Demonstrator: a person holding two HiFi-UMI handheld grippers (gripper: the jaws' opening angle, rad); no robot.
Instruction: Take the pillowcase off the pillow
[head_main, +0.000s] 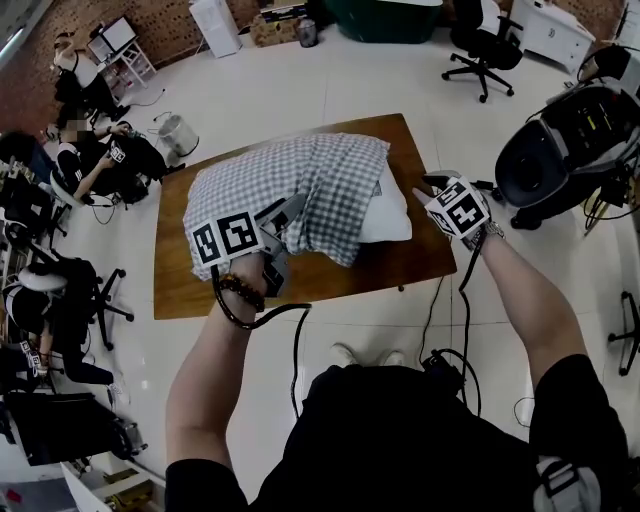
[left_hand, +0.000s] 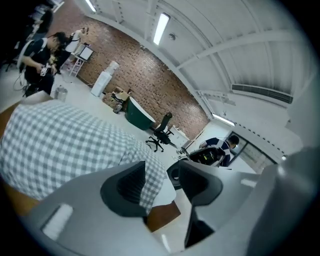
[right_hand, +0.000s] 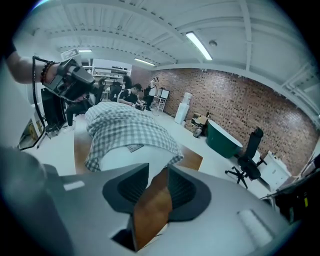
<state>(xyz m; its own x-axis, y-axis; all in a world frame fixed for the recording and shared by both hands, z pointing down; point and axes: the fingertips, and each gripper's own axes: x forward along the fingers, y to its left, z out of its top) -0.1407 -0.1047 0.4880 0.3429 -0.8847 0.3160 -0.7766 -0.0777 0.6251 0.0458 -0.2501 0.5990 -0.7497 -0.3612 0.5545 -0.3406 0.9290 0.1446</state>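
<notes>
My left gripper has its jaws standing well apart. The hem of the grey-and-white checked fabric pillowcase hangs between them, lying against one pad, while the other pad stands clear of it. The rest of the case spreads out ahead of those jaws. My right gripper shows only a narrow gap with nothing in it. The plump white pillow bulges from the case's open end just beyond the right jaws, lying on the brown wooden table.
</notes>
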